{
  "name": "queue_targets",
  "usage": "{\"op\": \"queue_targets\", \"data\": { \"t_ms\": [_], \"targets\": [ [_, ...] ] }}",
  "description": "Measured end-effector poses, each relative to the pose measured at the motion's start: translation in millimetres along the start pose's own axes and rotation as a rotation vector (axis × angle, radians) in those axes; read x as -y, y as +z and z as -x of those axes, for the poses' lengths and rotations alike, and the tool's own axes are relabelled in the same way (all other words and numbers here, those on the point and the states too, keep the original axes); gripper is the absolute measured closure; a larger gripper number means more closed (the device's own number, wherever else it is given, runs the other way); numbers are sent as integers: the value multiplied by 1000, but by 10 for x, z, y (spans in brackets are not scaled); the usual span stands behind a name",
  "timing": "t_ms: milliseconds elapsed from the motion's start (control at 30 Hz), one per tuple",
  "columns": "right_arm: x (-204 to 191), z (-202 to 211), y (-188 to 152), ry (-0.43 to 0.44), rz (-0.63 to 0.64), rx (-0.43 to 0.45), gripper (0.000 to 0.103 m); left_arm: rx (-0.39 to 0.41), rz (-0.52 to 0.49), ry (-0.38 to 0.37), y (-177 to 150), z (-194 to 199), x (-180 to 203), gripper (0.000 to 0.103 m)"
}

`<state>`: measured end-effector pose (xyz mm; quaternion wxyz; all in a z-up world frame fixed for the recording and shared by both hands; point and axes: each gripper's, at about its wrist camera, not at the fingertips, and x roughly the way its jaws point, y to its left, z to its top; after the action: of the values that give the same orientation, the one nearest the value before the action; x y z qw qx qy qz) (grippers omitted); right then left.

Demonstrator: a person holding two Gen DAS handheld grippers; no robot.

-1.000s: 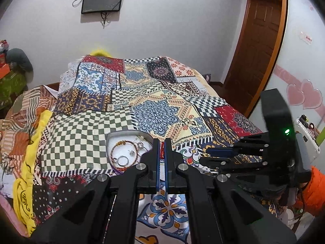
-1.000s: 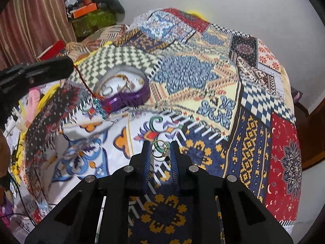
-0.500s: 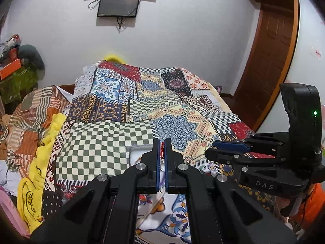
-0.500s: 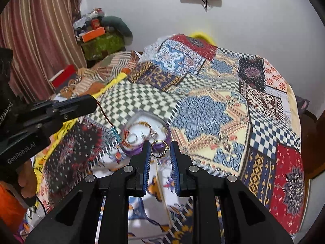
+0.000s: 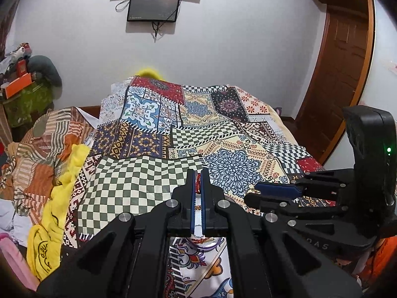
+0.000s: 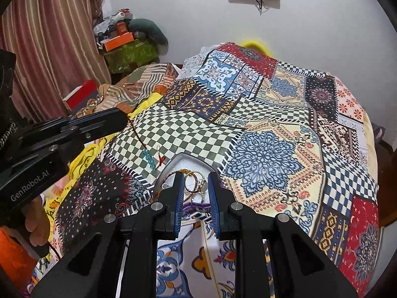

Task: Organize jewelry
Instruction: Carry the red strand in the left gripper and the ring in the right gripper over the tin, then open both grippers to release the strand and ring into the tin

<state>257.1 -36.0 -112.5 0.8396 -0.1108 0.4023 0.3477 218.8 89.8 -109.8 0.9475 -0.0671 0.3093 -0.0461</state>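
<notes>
- In the left wrist view, the left gripper (image 5: 198, 181) is seen at the lower centre of the frame, its blue-padded fingers (image 5: 191, 198) pressed together on a red cord (image 5: 198, 186).
- In the right wrist view, the same cord (image 6: 139, 136) is seen hanging from the left gripper's tip at the left of the frame, with turquoise beads (image 6: 149, 160) and a small red charm (image 6: 161, 159) dangling above the bedspread (image 6: 260, 154).
- The right gripper (image 6: 196, 191) is shown at the lower centre of its frame, its jaws held a little apart; a gold ring (image 6: 194, 181) is seen between the tips, and whether it is gripped or lying loose cannot be told.
- A purple-rimmed jewelry tray (image 6: 183, 161) is found just behind the right gripper's tips, resting on the bedspread; bracelets (image 6: 173, 178) are seen inside it.
- In the left wrist view, only a small part of the tray (image 5: 198, 244) is visible, at the lower centre beneath the gripper.
- The right gripper (image 5: 273, 191) is seen at the right of the left wrist view, over the bedspread (image 5: 139, 186).
- A dark screen (image 5: 153, 5) is mounted on the white wall at the top, and a wooden door (image 5: 342, 69) stands at the upper right.
</notes>
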Motion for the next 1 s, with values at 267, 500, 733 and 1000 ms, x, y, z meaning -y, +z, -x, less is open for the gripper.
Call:
{"op": "queue_targets", "data": {
  "t_ms": [267, 500, 733, 1000],
  "targets": [
    [-1, -228, 37, 6, 17, -53, 86, -56, 29, -15, -64, -302, -59, 101],
    [76, -406, 113, 8, -4, -95, 86, -124, 58, -46, -203, -545, -122, 101],
    [94, -590, 160, 52, -22, -161, 86, -196, 64, -52, -377, -699, -180, 101],
    [68, -735, 148, 89, -31, -221, 85, -213, 53, -25, -473, -621, -225, 100]
  ]
}}
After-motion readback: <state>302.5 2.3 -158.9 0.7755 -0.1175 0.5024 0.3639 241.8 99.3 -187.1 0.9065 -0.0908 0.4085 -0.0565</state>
